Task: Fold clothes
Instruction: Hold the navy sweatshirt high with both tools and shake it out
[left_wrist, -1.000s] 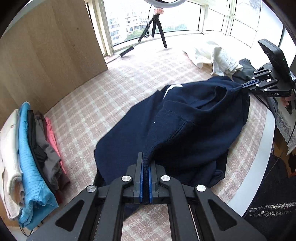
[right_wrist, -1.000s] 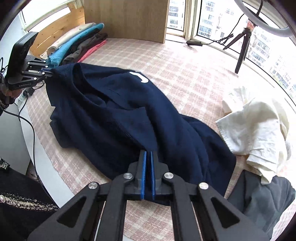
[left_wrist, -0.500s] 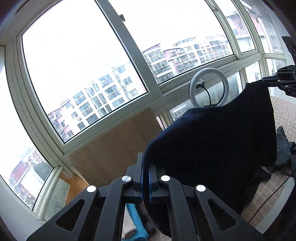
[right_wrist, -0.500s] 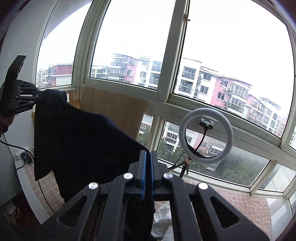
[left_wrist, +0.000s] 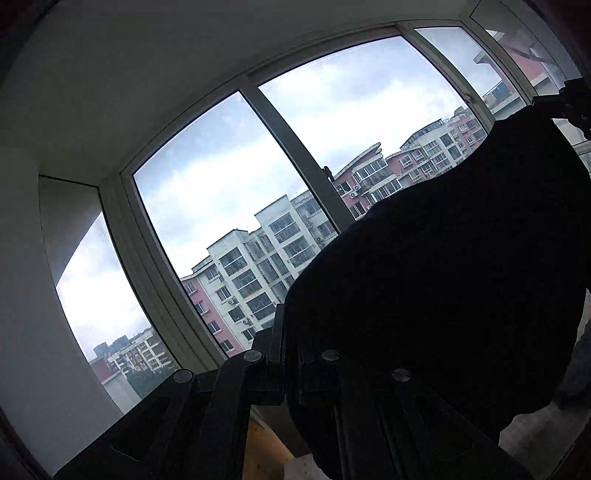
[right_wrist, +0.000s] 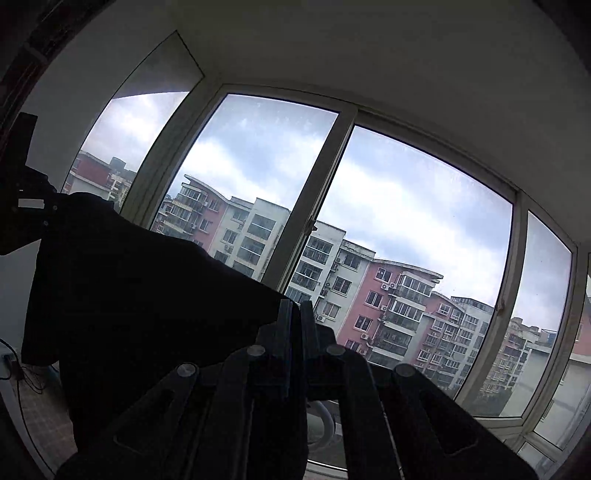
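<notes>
A dark navy sweatshirt (left_wrist: 443, 277) hangs in the air, stretched between both grippers and backlit by the window. In the left wrist view my left gripper (left_wrist: 290, 314) is shut on one edge of it, and the cloth drapes over its right finger. My right gripper (left_wrist: 576, 103) shows at the top right edge, holding the garment's far corner. In the right wrist view my right gripper (right_wrist: 295, 306) is shut on the sweatshirt (right_wrist: 129, 295), which spreads away to the left up to my left gripper (right_wrist: 26, 206). The lower part of the garment is hidden.
Large window panes with white frames (right_wrist: 321, 206) fill both views, with apartment blocks outside. A ring light (right_wrist: 321, 417) peeks out below the right gripper. A wooden panel (left_wrist: 266, 443) shows under the left gripper. Cables (right_wrist: 22, 373) hang at the lower left.
Both grippers have risen and tipped up from facing the table to facing the window. The sweatshirt has come up off the checked cloth and now hangs between them.
</notes>
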